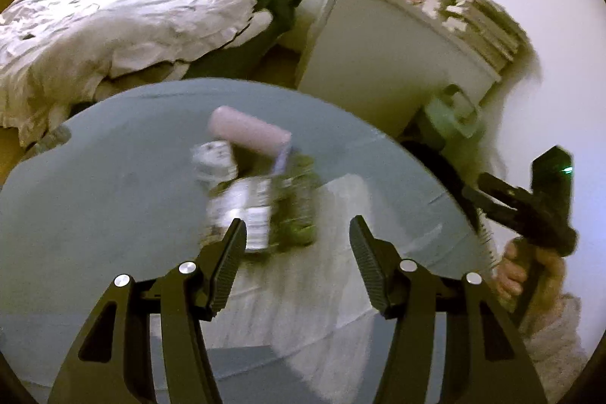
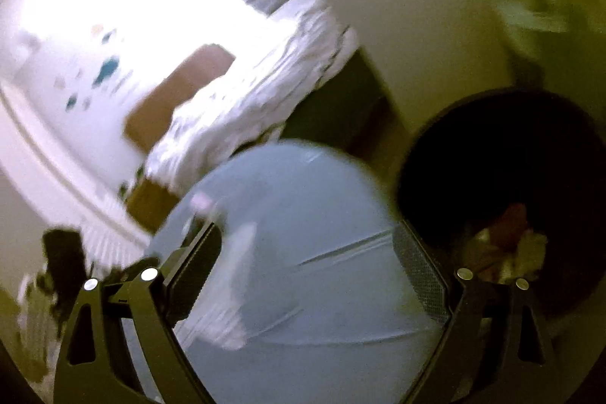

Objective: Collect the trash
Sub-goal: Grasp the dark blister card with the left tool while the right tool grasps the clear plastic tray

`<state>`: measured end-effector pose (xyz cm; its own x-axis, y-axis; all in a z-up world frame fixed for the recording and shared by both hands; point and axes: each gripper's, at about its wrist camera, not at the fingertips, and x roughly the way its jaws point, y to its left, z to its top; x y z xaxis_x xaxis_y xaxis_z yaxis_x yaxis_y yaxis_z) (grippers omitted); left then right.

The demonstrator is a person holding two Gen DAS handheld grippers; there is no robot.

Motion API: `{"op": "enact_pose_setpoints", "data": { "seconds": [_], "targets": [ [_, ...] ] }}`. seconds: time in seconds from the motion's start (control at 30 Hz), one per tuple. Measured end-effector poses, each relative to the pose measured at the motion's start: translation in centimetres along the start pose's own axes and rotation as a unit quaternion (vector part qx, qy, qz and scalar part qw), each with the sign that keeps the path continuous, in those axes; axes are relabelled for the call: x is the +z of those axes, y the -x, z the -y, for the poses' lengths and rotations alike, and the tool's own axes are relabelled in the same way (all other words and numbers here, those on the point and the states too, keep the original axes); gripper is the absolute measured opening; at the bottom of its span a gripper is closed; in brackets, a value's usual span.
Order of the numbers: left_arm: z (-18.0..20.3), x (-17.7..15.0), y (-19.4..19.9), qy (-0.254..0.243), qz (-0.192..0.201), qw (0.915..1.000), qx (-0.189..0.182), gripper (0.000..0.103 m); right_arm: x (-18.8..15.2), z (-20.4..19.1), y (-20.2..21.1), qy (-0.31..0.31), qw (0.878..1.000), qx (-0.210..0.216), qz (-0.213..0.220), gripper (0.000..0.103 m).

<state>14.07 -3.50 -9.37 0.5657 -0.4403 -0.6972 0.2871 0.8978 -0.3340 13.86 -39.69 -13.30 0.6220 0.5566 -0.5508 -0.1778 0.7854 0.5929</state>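
Note:
In the left wrist view a green and white snack wrapper lies on the round grey table, beside a crumpled white paper and a pink roll. My left gripper is open and empty, just short of the wrapper. My right gripper shows at the right table edge there. In the blurred right wrist view my right gripper is open and empty above the table, next to a black bin with crumpled trash inside.
A bed with white rumpled bedding lies beyond the table. A white cabinet with soft toys on top stands at the back right. A green container sits on the floor by the cabinet.

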Motion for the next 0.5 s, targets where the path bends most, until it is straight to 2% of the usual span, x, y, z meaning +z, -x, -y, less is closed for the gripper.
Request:
{"op": "enact_pose_setpoints", "data": {
  "seconds": [0.07, 0.1, 0.13, 0.23, 0.4, 0.47, 0.5],
  "targets": [
    [-1.0, 0.0, -0.5, 0.000, -0.009, 1.0000, -0.004, 0.066, -0.6, -2.9, -1.3, 0.034, 0.999, 0.000, -0.029, 0.090],
    [-1.5, 0.1, -0.8, 0.001, -0.011, 0.9999, -0.004, 0.076, -0.8, -4.0, -1.9, 0.047, 0.998, -0.001, -0.041, 0.090],
    [-1.8, 0.2, -1.0, 0.001, -0.013, 0.9999, -0.005, 0.079, -1.1, -5.5, -2.6, 0.065, 0.996, -0.004, -0.054, 0.090],
    [-3.1, 0.4, -1.7, 0.011, -0.021, 0.9996, -0.016, 0.079, -2.1, -8.8, -4.7, 0.114, 0.989, -0.041, -0.085, 0.090],
    [-4.0, 0.6, -2.5, 0.019, -0.021, 0.9990, -0.033, 0.077, -3.1, -11.2, -7.8, 0.164, 0.976, -0.088, -0.117, 0.090],
    [-4.0, 0.6, -2.7, 0.019, -0.023, 0.9987, -0.041, 0.067, -3.4, -11.4, -8.7, 0.168, 0.973, -0.101, -0.122, 0.089],
    [-4.1, 0.6, -2.7, 0.018, -0.021, 0.9989, -0.038, 0.060, -3.4, -11.4, -9.1, 0.166, 0.973, -0.104, -0.123, 0.080]
  ]
}}
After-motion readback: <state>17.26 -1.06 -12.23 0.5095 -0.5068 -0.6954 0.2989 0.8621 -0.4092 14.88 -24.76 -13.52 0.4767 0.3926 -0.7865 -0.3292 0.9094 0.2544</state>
